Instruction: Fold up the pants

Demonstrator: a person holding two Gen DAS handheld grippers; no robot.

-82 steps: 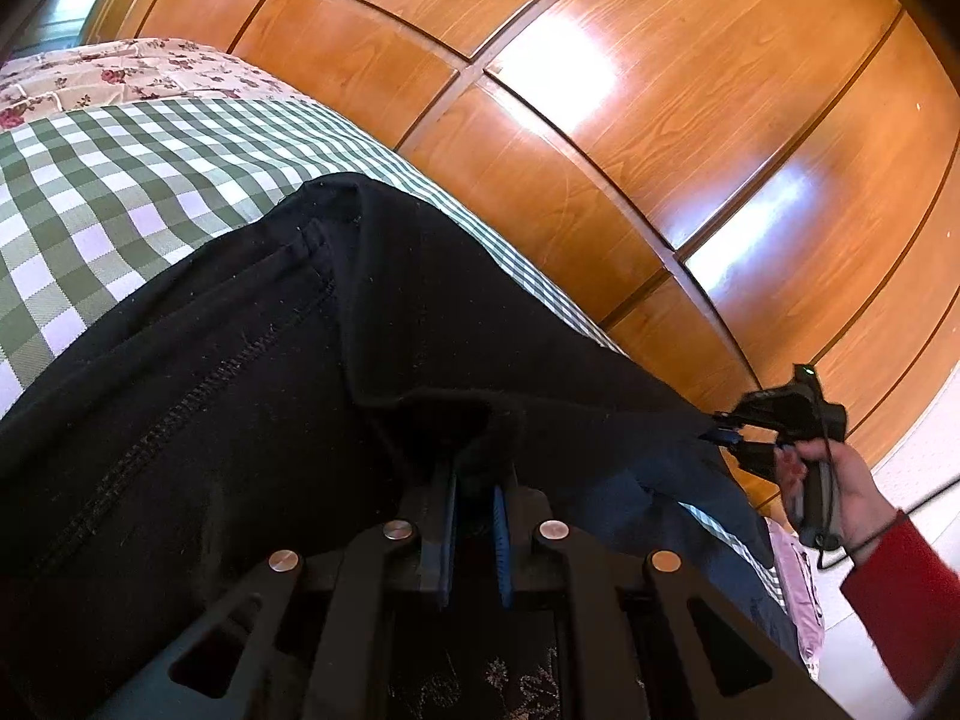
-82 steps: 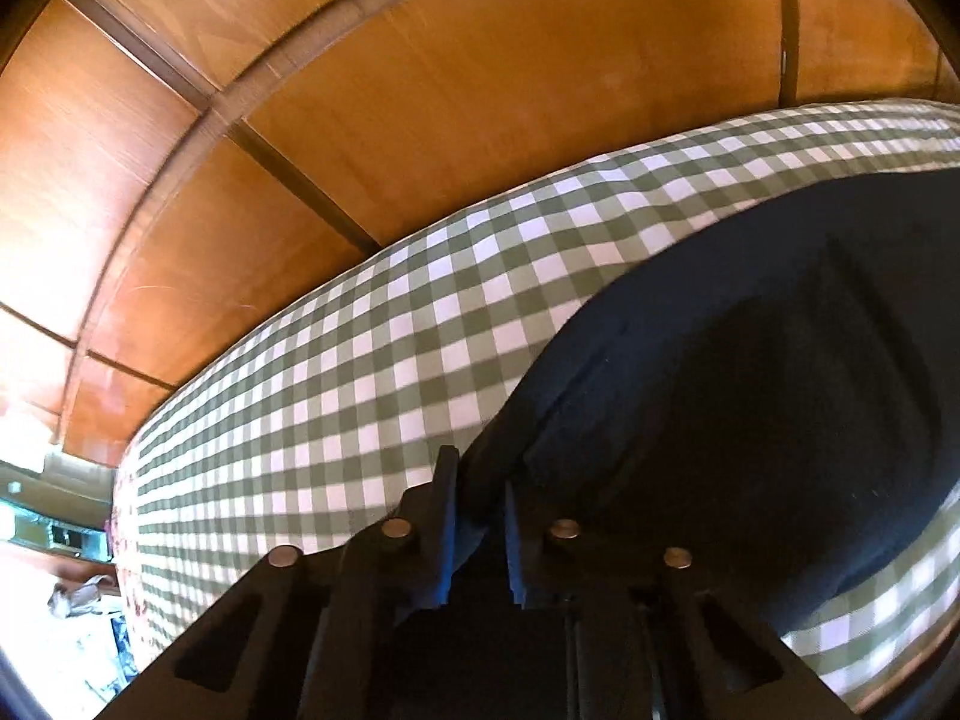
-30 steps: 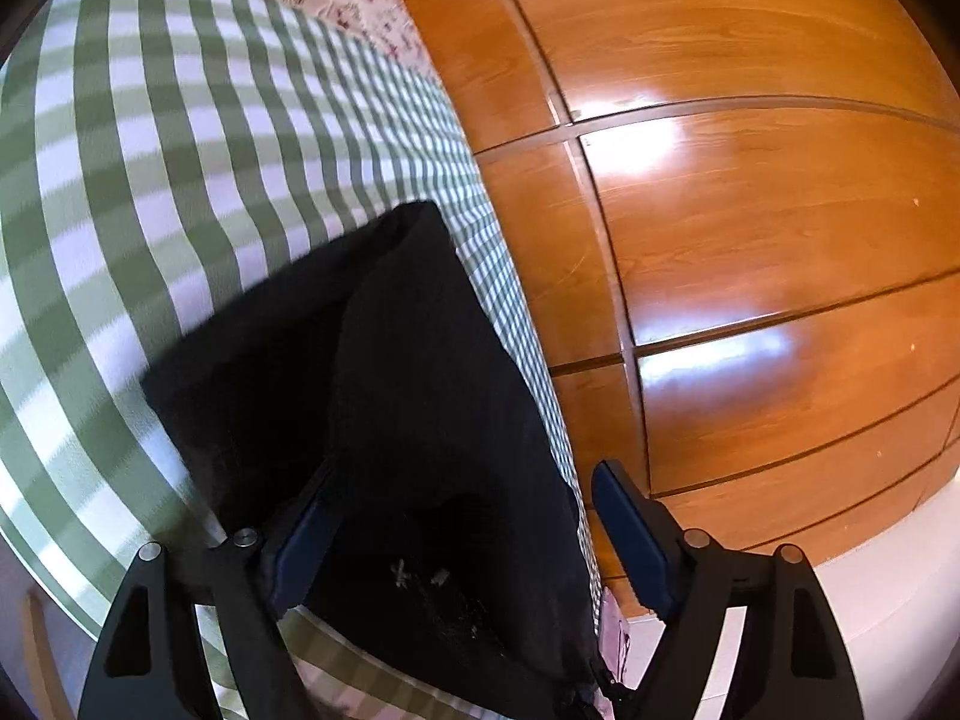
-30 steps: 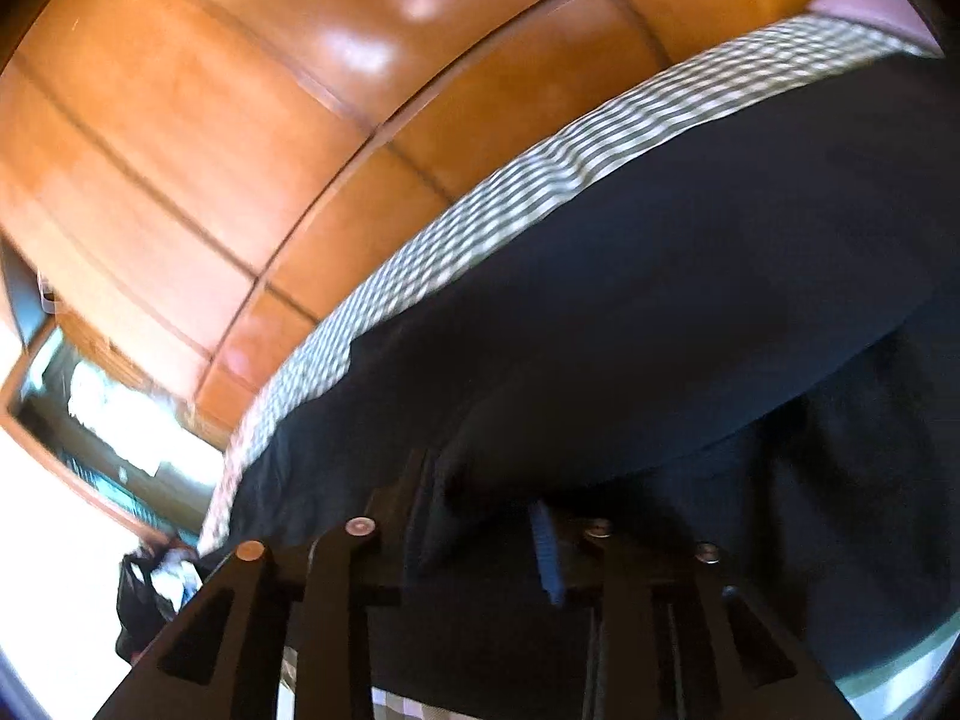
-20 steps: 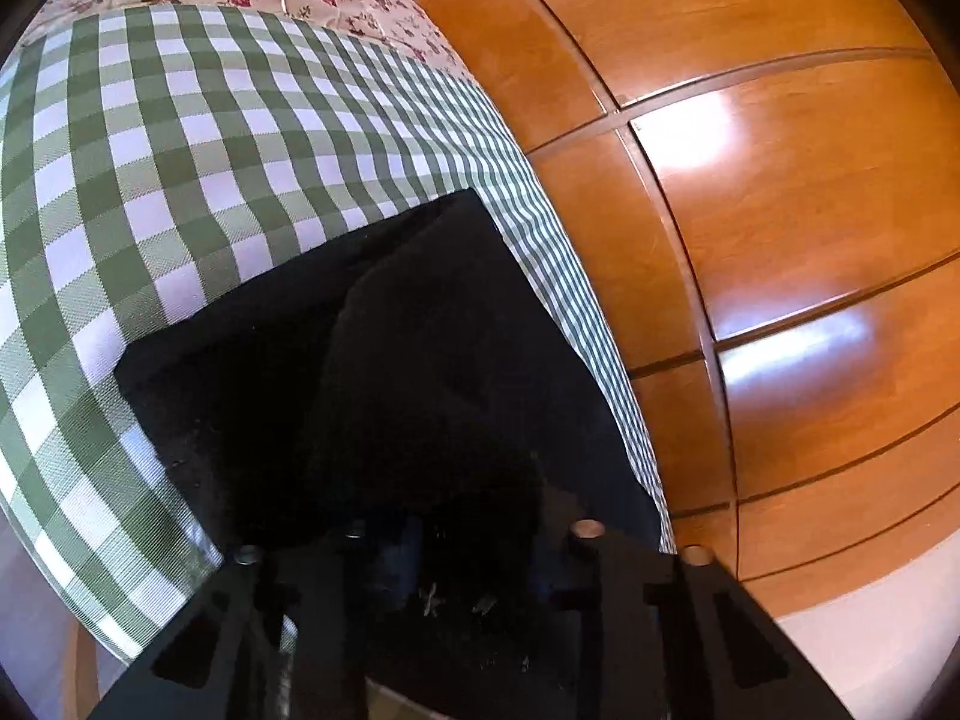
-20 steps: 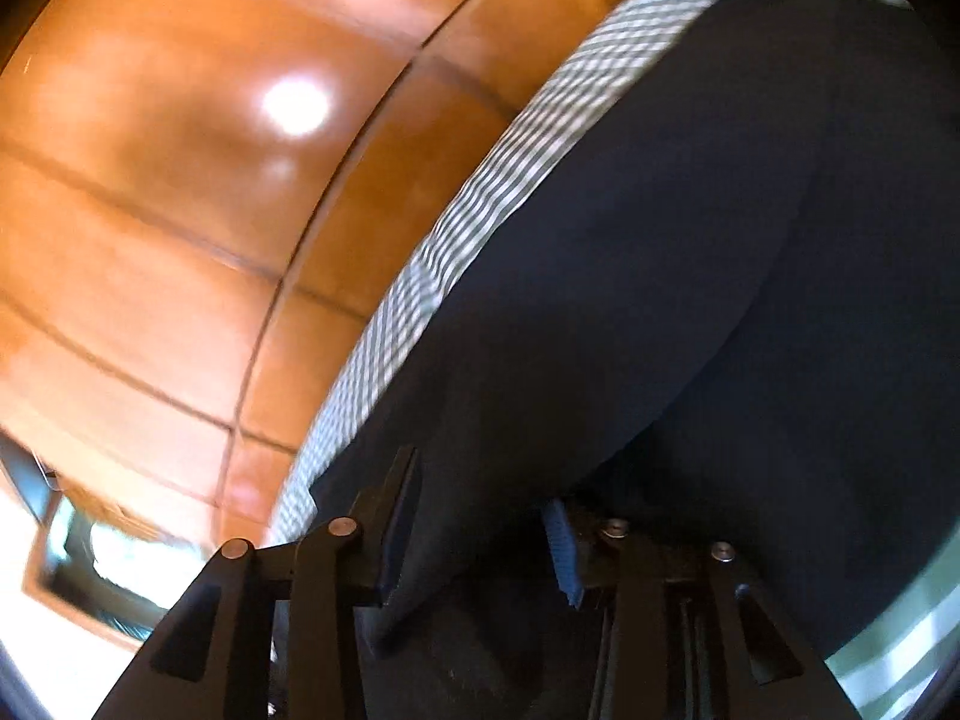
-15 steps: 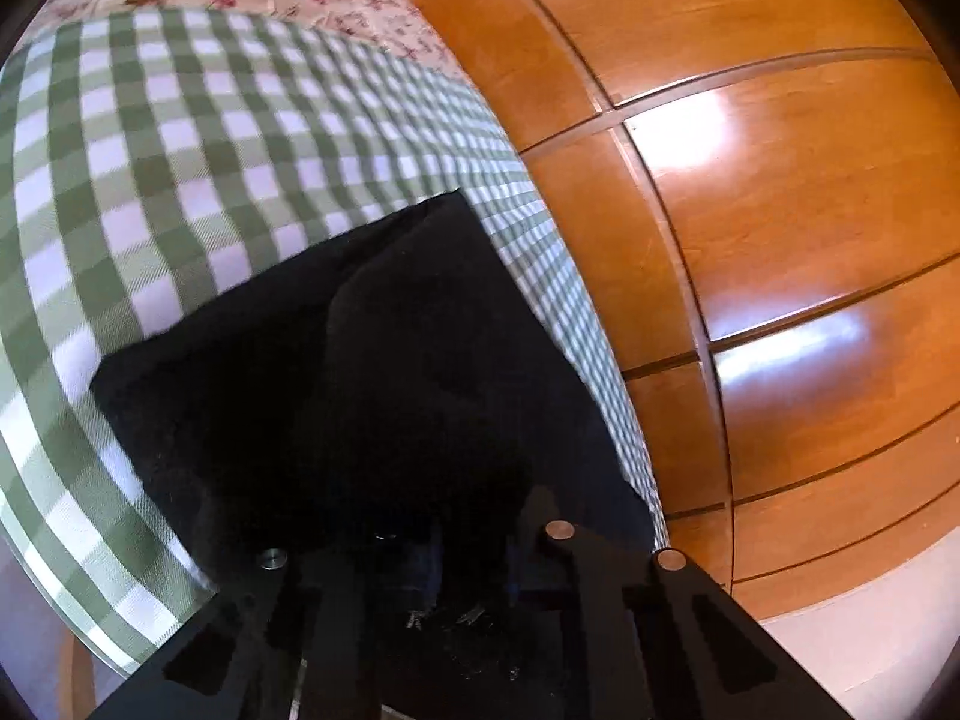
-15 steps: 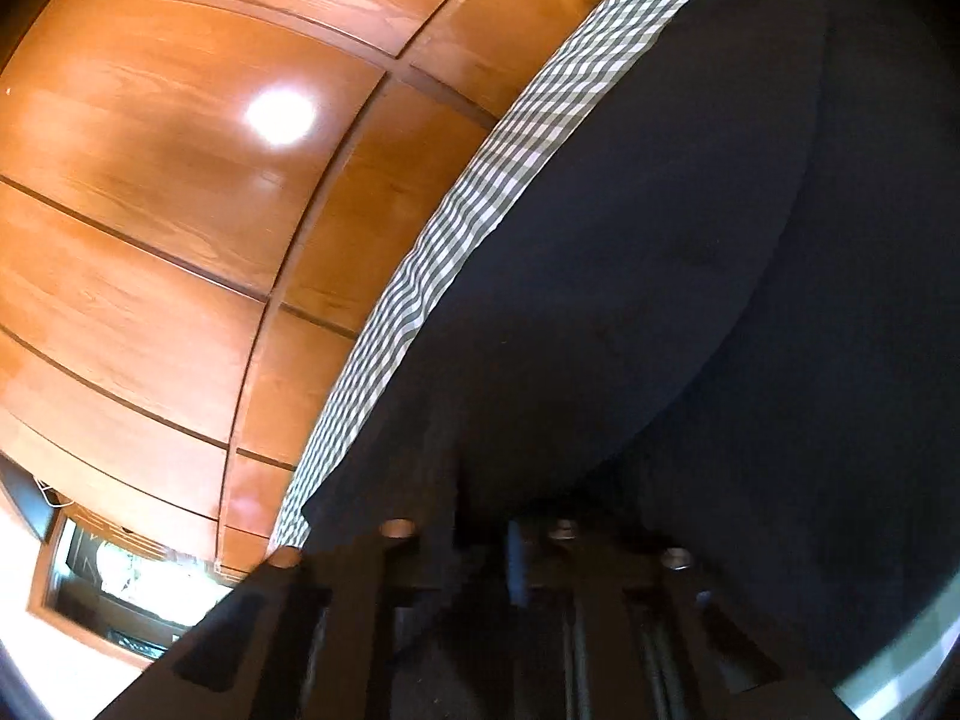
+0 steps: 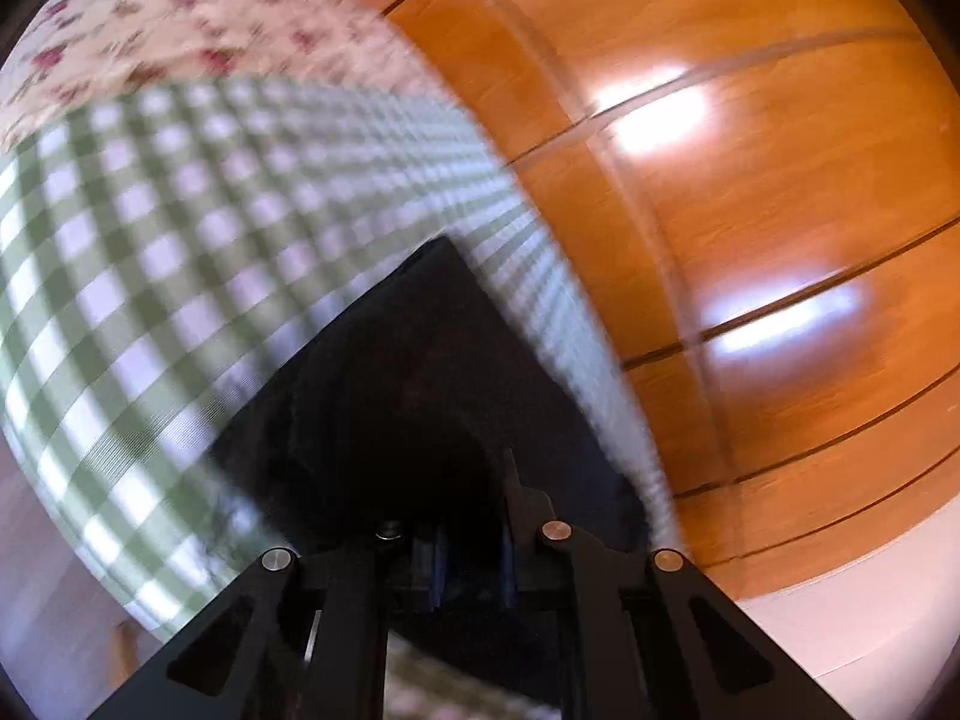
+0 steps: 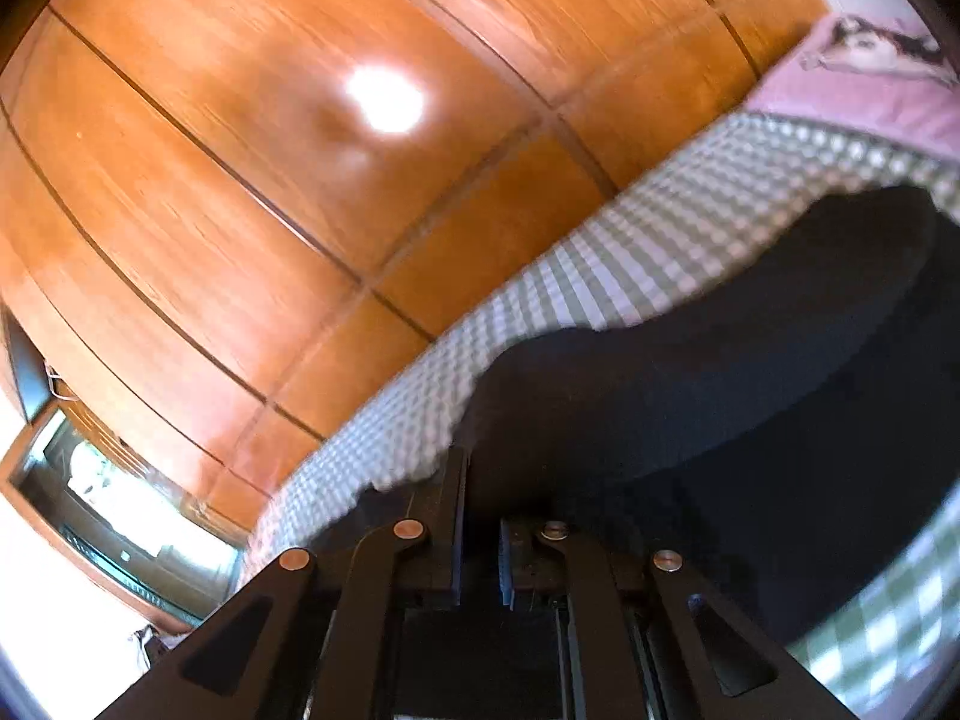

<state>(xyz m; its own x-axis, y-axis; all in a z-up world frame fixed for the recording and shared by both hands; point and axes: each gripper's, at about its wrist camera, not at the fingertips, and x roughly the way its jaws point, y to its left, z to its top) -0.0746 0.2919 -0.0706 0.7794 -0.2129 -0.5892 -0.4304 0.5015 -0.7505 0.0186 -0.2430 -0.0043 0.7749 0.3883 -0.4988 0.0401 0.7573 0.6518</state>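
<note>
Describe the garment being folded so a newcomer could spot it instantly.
Find the bed's green-and-white checked cloth beside the orange wooden panelling. On it lie the black fabric pants, the only plain dark thing there, bordered by patterned bedding.

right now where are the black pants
The black pants lie on the green checked cloth beside the orange wooden panelling, pinched by both the left gripper and right gripper.
</note>
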